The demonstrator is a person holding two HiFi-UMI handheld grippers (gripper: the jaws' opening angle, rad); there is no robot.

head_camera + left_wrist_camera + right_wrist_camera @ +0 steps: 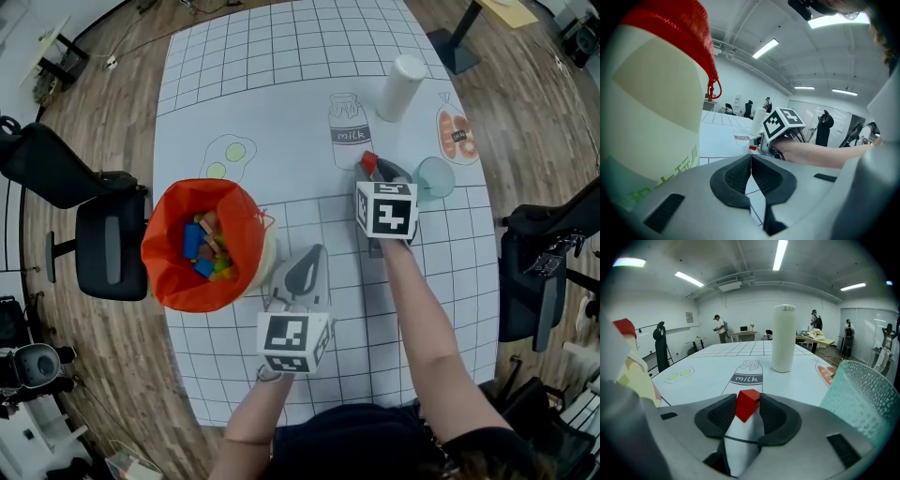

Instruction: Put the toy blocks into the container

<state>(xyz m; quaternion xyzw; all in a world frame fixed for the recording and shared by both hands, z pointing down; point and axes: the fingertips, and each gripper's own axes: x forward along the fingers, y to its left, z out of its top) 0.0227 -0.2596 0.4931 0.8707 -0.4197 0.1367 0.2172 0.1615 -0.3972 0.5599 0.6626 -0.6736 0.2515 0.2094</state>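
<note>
Right tool pinches red block, right of container. Left tool closed, empty, beside container. Squeeze tight, lift high, drop block over container's middle.

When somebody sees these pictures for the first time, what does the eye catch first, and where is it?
A cream container lined with a bright red mesh bag stands at the left edge of the white gridded table, colourful toy blocks piled inside. Right of centre, the right gripper pinches a small red toy block beside a translucent teal cup. The left gripper, jaws together and empty, sits close beside the container.
</note>
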